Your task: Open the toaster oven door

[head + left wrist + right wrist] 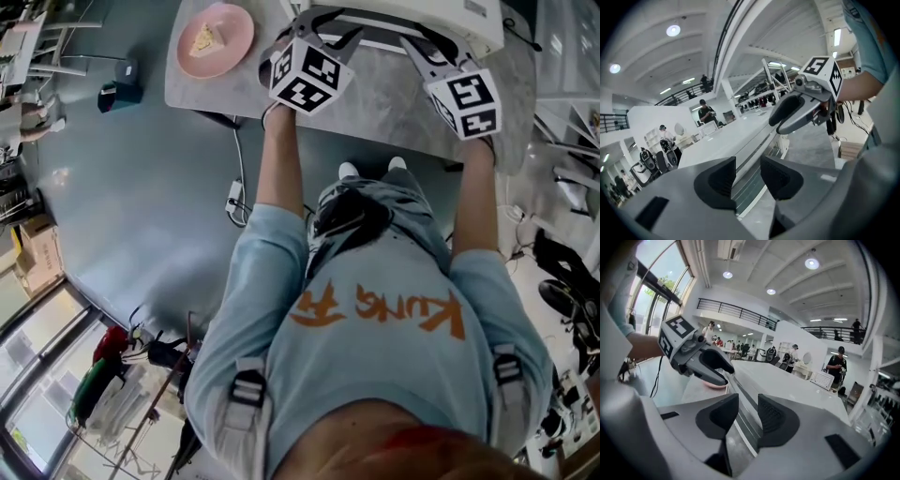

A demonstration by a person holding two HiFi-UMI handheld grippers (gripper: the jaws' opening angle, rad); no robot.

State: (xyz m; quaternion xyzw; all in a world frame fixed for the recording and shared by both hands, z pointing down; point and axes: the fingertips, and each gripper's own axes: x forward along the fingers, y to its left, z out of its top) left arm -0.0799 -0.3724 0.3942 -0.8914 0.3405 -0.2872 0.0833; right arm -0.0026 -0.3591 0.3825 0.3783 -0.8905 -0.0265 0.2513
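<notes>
While toaster oven (441, 14) covers jaws overhead, gripper views show them parted.

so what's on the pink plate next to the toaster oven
One pale wedge-shaped slice of food, likely cake, lies on the round pink plate, and nothing else. The patch of plate beneath the slice is covered, and the slice is too small here to tell its filling.

I see a light-blue short-sleeve tee (375, 375) with orange lettering (417, 314), pale grey straps (251, 420) with dark buckles (247, 386), light jeans (412, 190) and white shoes (349, 171). The left hand-held gripper (747, 174) and right hand-held gripper (746, 416) have grey bodies and dark ribbed pads (777, 178). Each carries a white cube (305, 75) of black square markers.
</notes>
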